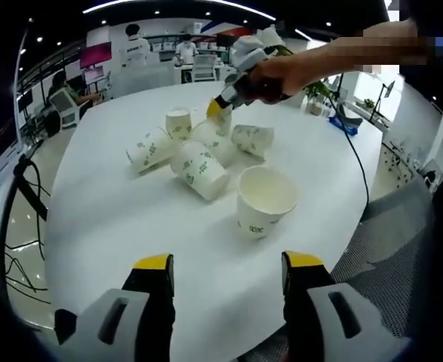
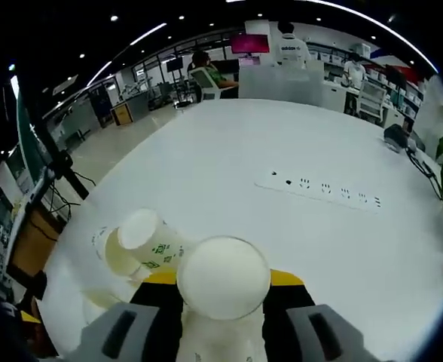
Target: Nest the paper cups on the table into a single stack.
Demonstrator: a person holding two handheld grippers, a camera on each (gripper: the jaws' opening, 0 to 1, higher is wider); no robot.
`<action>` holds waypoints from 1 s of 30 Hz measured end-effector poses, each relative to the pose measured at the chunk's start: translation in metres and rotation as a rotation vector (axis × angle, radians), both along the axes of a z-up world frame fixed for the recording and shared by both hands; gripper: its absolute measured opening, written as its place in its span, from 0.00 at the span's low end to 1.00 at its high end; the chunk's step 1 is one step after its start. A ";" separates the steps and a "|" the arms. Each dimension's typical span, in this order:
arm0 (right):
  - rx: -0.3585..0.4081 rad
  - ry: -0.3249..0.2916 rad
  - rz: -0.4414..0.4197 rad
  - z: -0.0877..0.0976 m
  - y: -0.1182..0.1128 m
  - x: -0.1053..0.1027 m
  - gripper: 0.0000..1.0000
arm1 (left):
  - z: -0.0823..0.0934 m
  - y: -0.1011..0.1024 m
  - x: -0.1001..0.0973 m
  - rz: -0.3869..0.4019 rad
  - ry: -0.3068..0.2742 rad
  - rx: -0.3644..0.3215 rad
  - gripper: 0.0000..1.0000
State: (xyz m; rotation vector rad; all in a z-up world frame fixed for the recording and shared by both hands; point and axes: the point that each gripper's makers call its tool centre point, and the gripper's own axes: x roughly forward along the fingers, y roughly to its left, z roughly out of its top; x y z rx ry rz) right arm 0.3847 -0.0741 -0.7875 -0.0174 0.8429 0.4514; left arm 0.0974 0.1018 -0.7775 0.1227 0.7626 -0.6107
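The left tongs (image 1: pixel 227 273) stand open over the near edge of the white tabletop (image 1: pixel 108 219), with nothing between their yellow-tipped jaws. Just ahead of them an upright paper cup (image 1: pixel 264 201) stands mouth up. Beyond it lie several tipped cups in a loose cluster: one on its side (image 1: pixel 200 170) nearest, another on its side (image 1: pixel 148 148) to its left, a third (image 1: pixel 253 139) to the right, and a small cup standing upside down (image 1: pixel 178 124) at the back.

The right tongs (image 1: pixel 220 108) reach down into that cluster from the far side, held by a person's hand (image 1: pixel 278 78). In the right gripper view, the right tongs (image 2: pixel 224 280) are closed on a cup (image 2: pixel 223 290) whose pale base faces the camera, the yellow jaw tips showing at either side of it. Just beside it to the left lies another cup (image 2: pixel 135 243) on its side. Farther across the tabletop (image 2: pixel 229 151) a white power strip (image 2: pixel 323 188) lies flat.
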 end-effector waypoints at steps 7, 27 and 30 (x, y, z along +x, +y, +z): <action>0.050 -0.049 0.000 0.040 -0.004 -0.014 0.40 | 0.019 -0.012 0.015 -0.008 -0.042 -0.032 0.55; 0.123 -0.148 0.280 0.123 0.058 -0.106 0.40 | 0.050 -0.066 0.091 0.002 -0.104 -0.278 0.51; 0.162 -0.133 0.320 0.130 0.072 -0.124 0.40 | 0.052 -0.074 0.093 -0.012 -0.111 -0.280 0.51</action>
